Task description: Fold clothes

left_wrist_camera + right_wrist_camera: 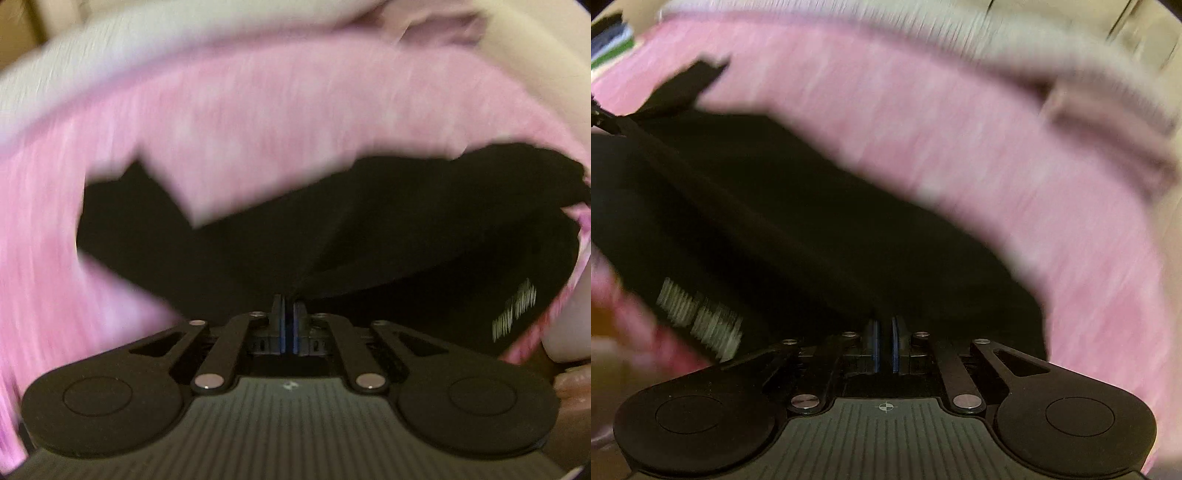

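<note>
**Black garment pinched at two points over a pink cover**

Pink, streaky cloth fills the background in both views, a pink cover spread over what seems a soft surface, with pale cream fabric beyond its far edge. Everything is smeared by motion blur, so fine detail is lost.

Left wrist view: the left gripper has its fingers drawn together on the near edge of a black garment; a crease runs up and away from the pinch, which suggests the cloth is pulled taut from there. Gripping at an edge like this would let the person carry that edge over for a fold. The garment's far outline is jagged against the pink, with a notch at far left. A small white print sits near its right side. At the near right corner something pale and part of a hand crowd the frame, so room is tight there; to the left the pink cover lies open.

Right wrist view: the right gripper likewise has its fingers nearly closed, with black cloth running into the narrow gap, so I judge it is holding the same garment. A long fold ridge runs from the pinch toward the far left, where a flap sticks out over the pink. A white printed patch lies near left. Open pink cover stretches right and far; striped fabric shows at the far left corner.

How far the folding has gone I cannot tell.
</note>
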Tool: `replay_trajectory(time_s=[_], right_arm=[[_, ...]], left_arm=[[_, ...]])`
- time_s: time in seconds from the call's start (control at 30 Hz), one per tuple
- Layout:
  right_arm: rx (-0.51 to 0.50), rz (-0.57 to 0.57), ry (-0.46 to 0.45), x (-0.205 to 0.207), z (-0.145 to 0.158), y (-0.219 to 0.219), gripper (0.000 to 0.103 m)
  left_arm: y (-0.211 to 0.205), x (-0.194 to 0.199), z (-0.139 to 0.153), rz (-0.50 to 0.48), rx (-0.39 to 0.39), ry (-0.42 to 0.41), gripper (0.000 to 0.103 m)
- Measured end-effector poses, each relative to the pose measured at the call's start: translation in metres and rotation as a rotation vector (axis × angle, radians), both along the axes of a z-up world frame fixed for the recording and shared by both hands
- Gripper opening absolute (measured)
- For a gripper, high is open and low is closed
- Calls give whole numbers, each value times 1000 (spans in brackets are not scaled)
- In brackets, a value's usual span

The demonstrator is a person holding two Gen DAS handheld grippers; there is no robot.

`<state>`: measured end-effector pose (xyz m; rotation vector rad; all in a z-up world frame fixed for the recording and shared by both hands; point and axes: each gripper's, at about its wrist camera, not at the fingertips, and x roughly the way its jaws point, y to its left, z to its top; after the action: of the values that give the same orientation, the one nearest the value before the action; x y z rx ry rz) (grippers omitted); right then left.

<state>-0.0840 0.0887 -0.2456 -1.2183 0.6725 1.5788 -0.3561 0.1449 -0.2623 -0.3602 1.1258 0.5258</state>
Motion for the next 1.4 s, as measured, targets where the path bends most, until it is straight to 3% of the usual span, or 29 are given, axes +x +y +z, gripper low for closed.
replay_trajectory(time_s=[0.07, 0.17, 0.23, 0.4, 0.53, 0.7, 0.8, 0.87, 0.9, 1.0, 1.37, 1.4], right_arm=[[-124, -36, 0, 1, -23, -16, 8], [-110, -235, 130, 25, -18, -29, 12], [-87, -452, 289, 50, -18, -33, 20], [-20, -1004, 711, 114, -28, -44, 24], [63, -1227, 856, 136, -43, -53, 24], [113, -1324, 943, 157, -52, -59, 24], [144, -1382, 996, 169, -58, -63, 24], [159, -1412, 1017, 176, -60, -65, 24], [156, -1410, 1001, 178, -60, -66, 24], [146, -1404, 954, 182, -59, -67, 24], [147, -1335, 837, 180, -62, -57, 34], [148, -1329, 824, 180, -63, -55, 24]], left_arm=[[-17, -10, -19, 89, -46, 61, 8], [-25, -18, -10, 207, -93, -4, 13], [-23, -22, -1, 291, -114, -47, 36], [4, -42, -1, 528, -178, -141, 38], [38, -56, -20, 689, -250, -180, 38], [51, -52, -42, 723, -295, -182, 38], [56, -52, -53, 736, -302, -176, 31], [57, -52, -57, 736, -295, -177, 17], [57, -52, -58, 734, -288, -176, 12], [57, -55, -58, 723, -288, -180, 11], [54, -60, -59, 730, -276, -208, 17], [54, -60, -60, 725, -269, -208, 7]])
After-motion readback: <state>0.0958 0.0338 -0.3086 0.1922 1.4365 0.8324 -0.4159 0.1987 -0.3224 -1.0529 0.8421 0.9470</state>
